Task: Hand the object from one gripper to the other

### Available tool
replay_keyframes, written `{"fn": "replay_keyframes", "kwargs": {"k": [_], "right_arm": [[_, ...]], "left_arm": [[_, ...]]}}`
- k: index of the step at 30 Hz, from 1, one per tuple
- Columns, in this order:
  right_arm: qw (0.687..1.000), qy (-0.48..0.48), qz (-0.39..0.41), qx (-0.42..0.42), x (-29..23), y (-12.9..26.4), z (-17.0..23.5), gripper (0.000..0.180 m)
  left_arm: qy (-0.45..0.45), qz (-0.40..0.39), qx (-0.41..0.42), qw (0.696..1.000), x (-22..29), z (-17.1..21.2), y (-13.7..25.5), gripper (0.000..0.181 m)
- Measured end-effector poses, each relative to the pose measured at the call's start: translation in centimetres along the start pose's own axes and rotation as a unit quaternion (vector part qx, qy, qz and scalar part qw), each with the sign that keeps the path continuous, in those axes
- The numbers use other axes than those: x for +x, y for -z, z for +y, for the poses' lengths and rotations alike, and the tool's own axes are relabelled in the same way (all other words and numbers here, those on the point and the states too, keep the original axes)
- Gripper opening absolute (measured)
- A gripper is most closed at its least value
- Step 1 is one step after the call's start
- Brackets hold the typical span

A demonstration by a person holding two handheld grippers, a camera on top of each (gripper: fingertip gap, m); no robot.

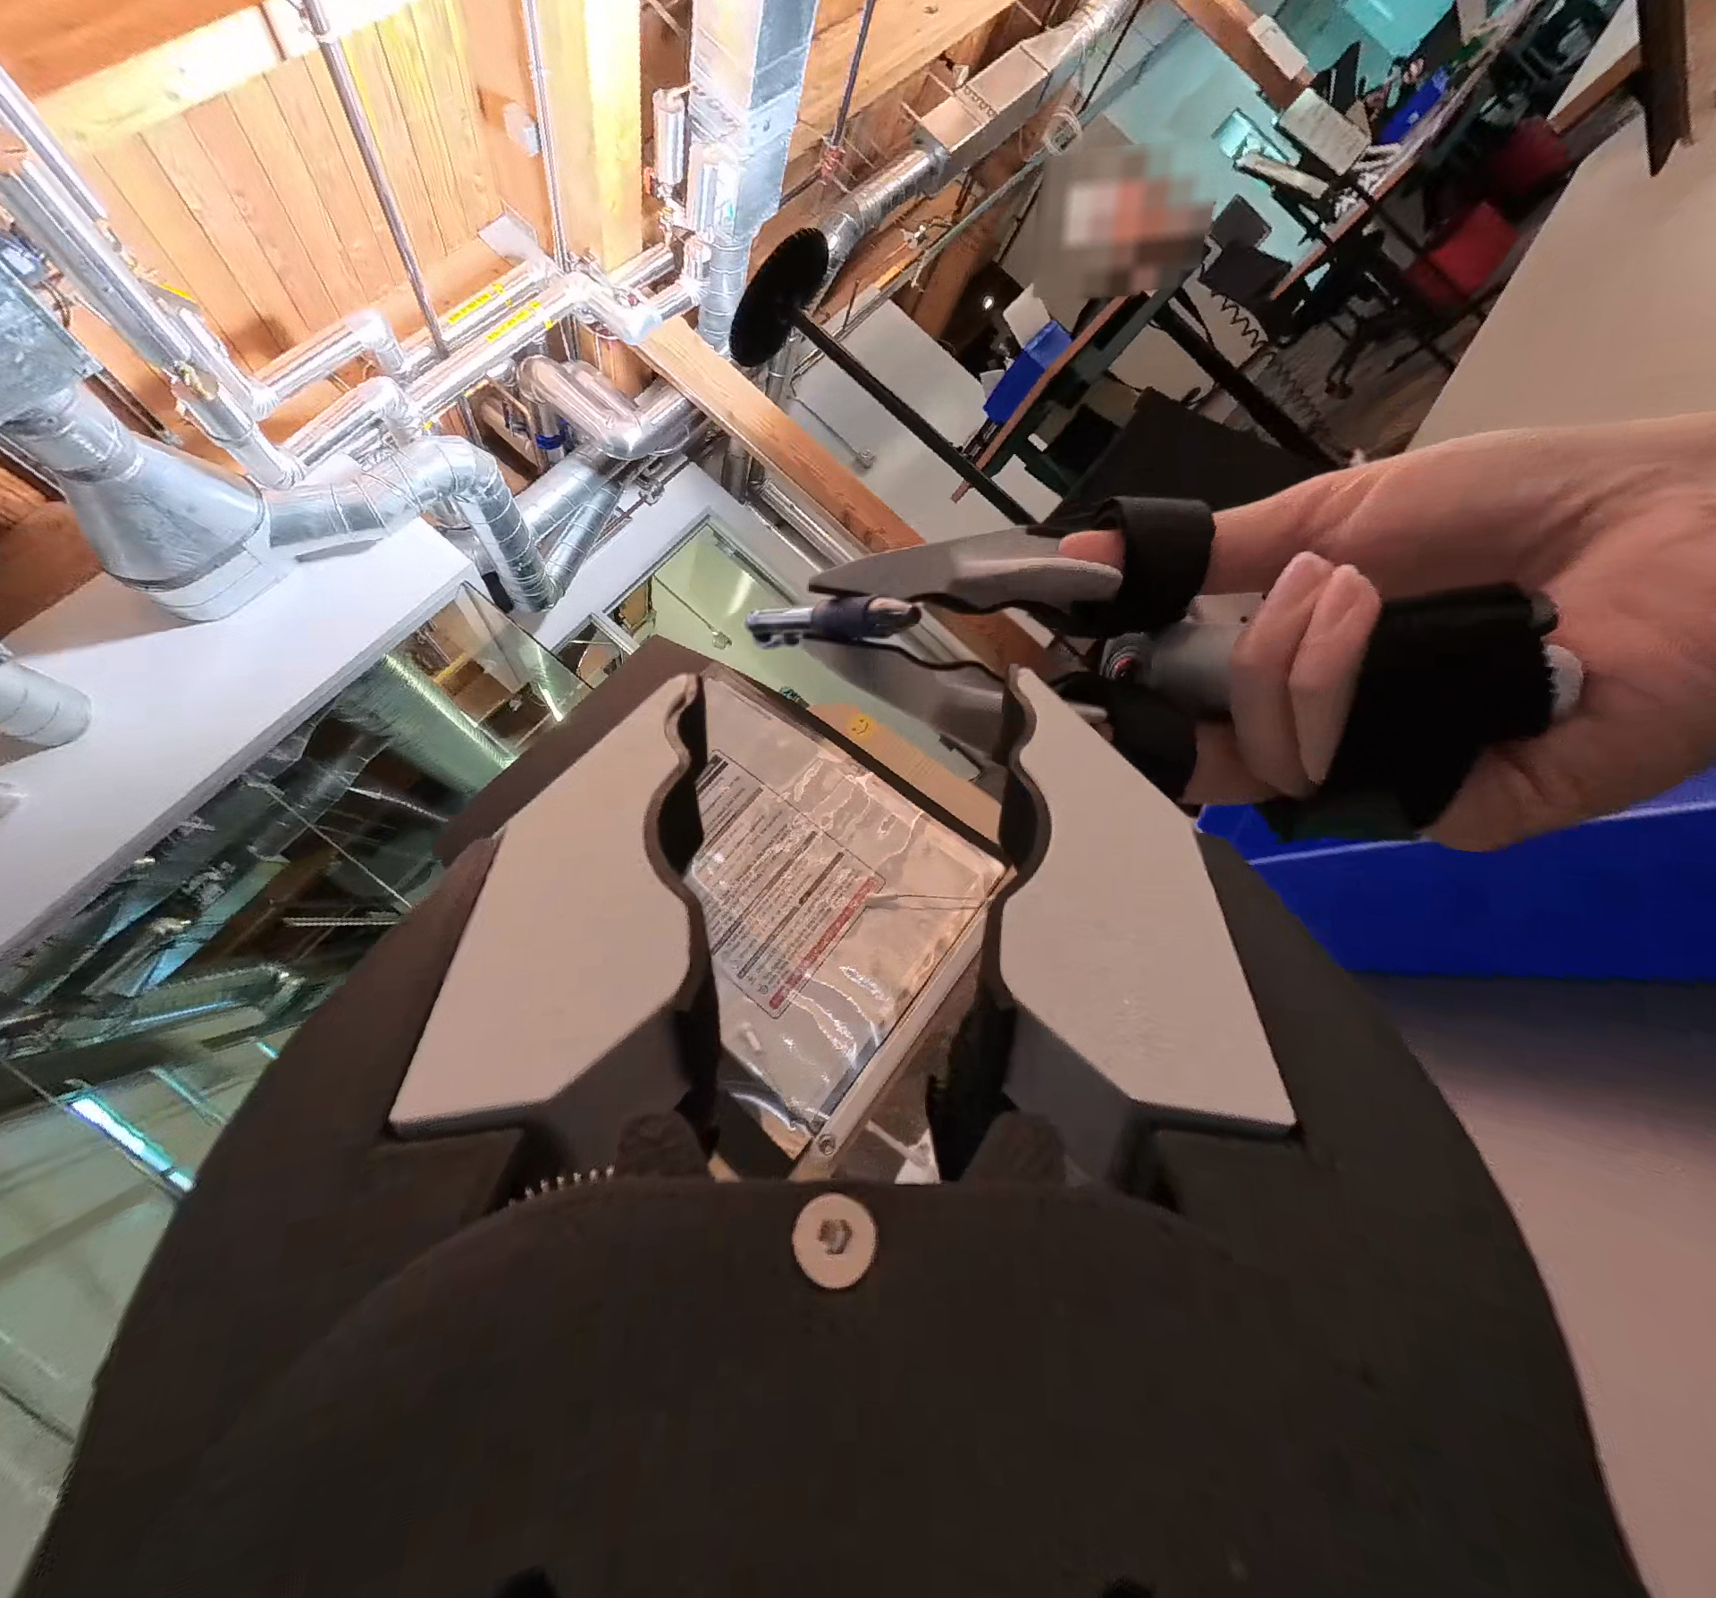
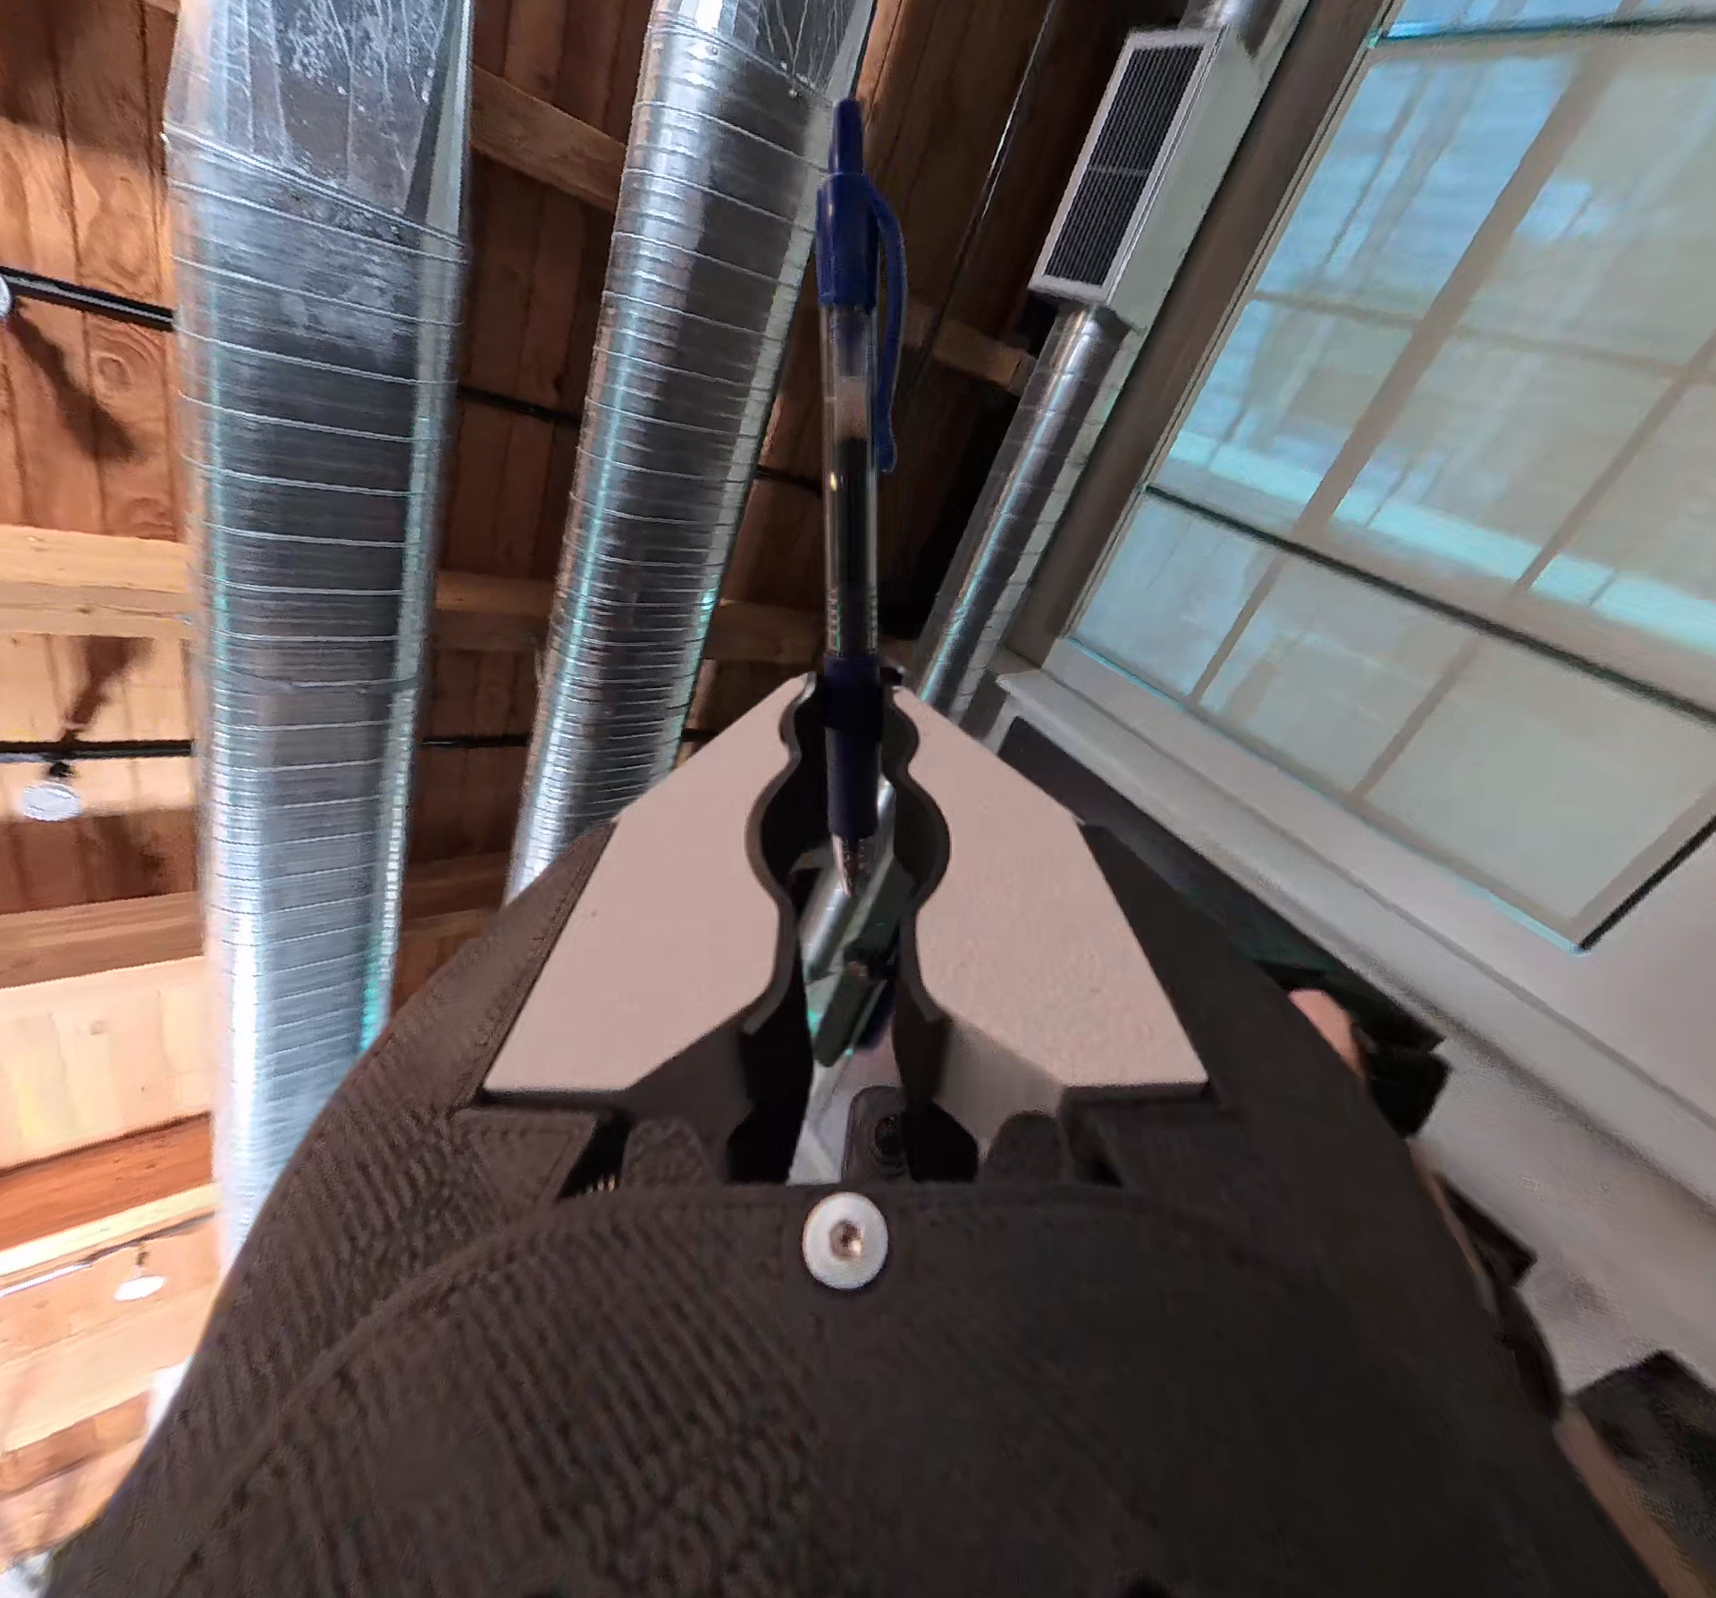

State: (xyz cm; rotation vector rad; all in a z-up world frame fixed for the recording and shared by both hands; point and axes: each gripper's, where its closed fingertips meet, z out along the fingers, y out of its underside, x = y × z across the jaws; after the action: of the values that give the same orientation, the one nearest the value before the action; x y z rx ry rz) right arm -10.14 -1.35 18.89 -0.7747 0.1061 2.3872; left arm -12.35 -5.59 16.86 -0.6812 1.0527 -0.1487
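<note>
A blue and clear pen (image 2: 850,439) is held by its blue grip in my right gripper (image 2: 850,694), which is shut on it; the pen sticks out past the fingertips towards the ceiling. In the left wrist view a hand (image 1: 1449,588) holds the right gripper (image 1: 873,606) side-on, with the pen (image 1: 836,622) in its tips, just above and beyond my left gripper (image 1: 850,699). My left gripper is open and empty, its jaws wide apart below the pen.
A blue bin (image 1: 1486,894) stands to the right. A framed clear panel with a label (image 1: 836,885) lies beyond the left fingers. Silver ducts (image 2: 316,439) and wooden beams run overhead; windows (image 2: 1393,439) are on the right. Desks (image 1: 1346,188) are far off. The left gripper's tips are roughly 5 cm from the right gripper's.
</note>
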Motion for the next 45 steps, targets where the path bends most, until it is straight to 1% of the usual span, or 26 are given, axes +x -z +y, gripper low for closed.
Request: {"fn": "replay_keyframes", "kwargs": {"k": [4,8,13,15,16,17,18,19,20,23,25,27,28,29,30,31,32,34,36,37,38,39,40,41,43,45], "right_arm": [[1.000,-0.022,0.009,-0.018,1.9,-1.0,2.4,0.009],[0.999,-0.019,0.019,-0.036,2.9,-1.7,4.1,0.009],[0.998,0.002,0.031,-0.049,3.3,-1.9,4.7,0.009],[0.997,0.022,0.031,-0.069,3.0,-2.1,5.0,0.009],[0.996,0.041,0.032,-0.072,2.8,-2.2,5.0,0.012],[0.995,0.068,0.029,-0.062,2.3,-2.2,4.6,0.026],[0.994,0.095,0.030,-0.053,1.9,-2.2,4.0,0.035],[0.991,0.122,0.033,-0.047,1.4,-2.0,3.4,0.040],[0.987,0.152,0.034,-0.042,0.8,-1.8,2.7,0.041],[0.970,0.237,0.044,-0.022,-1.2,-1.1,0.8,0.041],[0.963,0.262,0.051,-0.016,-2.1,-0.9,0.2,0.041],[0.956,0.291,0.038,-0.022,-3.3,-1.2,0.5,0.043],[0.946,0.319,0.036,-0.037,-3.7,-1.4,1.0,0.045],[0.929,0.361,0.044,-0.061,-3.8,-1.6,1.6,0.045],[0.903,0.418,0.063,-0.083,-3.6,-1.6,2.1,0.045],[0.864,0.484,0.088,-0.103,-3.4,-1.7,2.4,0.044],[0.814,0.557,0.114,-0.121,-3.2,-1.6,2.7,0.044],[0.686,0.695,0.159,-0.145,-3.2,-1.4,3.1,0.043],[0.544,0.800,0.190,-0.168,-3.3,-1.2,3.6,0.036],[0.478,0.834,0.201,-0.188,-3.1,-1.1,4.0,0.030],[0.420,0.856,0.213,-0.215,-2.5,-0.8,4.3,0.024],[0.371,0.867,0.230,-0.240,-1.7,-0.5,4.4,0.023],[0.332,0.869,0.250,-0.268,-0.9,-0.1,4.3,0.023],[0.303,0.864,0.269,-0.297,0.0,0.3,4.2,0.024],[0.265,0.857,0.296,-0.328,1.1,0.9,4.1,0.023],[0.227,0.863,0.307,-0.331,1.3,0.8,4.1,0.022]], "left_arm": [[-0.018,-0.011,-0.010,1.000,-0.4,0.7,0.1,0.056],[-0.045,-0.030,-0.006,0.999,-0.8,0.7,0.3,0.039],[-0.077,-0.064,-0.001,0.995,-1.6,0.3,0.7,0.009],[-0.069,-0.066,0.006,0.995,-2.0,-0.1,1.0,0.009],[-0.060,-0.069,0.012,0.996,-2.3,-0.5,1.2,0.009],[-0.050,-0.077,0.022,0.996,-2.9,-1.0,1.6,0.008],[-0.036,-0.081,0.034,0.996,-3.5,-1.6,2.0,0.009],[-0.016,-0.078,0.043,0.996,-4.0,-2.1,2.5,0.008],[0.012,-0.075,0.052,0.996,-4.7,-2.5,2.9,0.008],[0.144,-0.048,0.109,0.982,-6.7,-4.2,4.5,0.009],[0.245,-0.026,0.160,0.956,-8.2,-5.2,5.8,0.008],[0.345,0.007,0.197,0.918,-9.5,-5.8,6.7,0.008],[0.390,0.030,0.207,0.897,-9.9,-5.9,7.0,0.008],[0.429,0.053,0.210,0.877,-10.1,-5.8,7.2,0.009],[0.460,0.070,0.207,0.861,-10.3,-5.6,7.2,0.008],[0.481,0.080,0.204,0.849,-10.5,-5.3,7.3,0.008],[0.494,0.085,0.201,0.842,-10.7,-5.1,7.3,0.008],[0.501,0.087,0.183,0.842,-10.8,-4.4,7.1,0.008],[0.493,0.091,0.162,0.850,-10.4,-4.0,6.9,0.008],[0.489,0.091,0.154,0.854,-10.3,-3.9,6.7,0.008],[0.485,0.092,0.146,0.857,-10.0,-3.8,6.6,0.007],[0.481,0.094,0.139,0.861,-9.8,-3.8,6.5,0.008],[0.477,0.095,0.130,0.864,-9.5,-3.7,6.4,0.008],[0.474,0.096,0.124,0.867,-9.3,-3.7,6.2,0.008],[0.467,0.099,0.114,0.871,-8.9,-3.6,6.0,0.008],[0.459,0.101,0.104,0.876,-8.4,-3.5,5.7,0.008]]}}
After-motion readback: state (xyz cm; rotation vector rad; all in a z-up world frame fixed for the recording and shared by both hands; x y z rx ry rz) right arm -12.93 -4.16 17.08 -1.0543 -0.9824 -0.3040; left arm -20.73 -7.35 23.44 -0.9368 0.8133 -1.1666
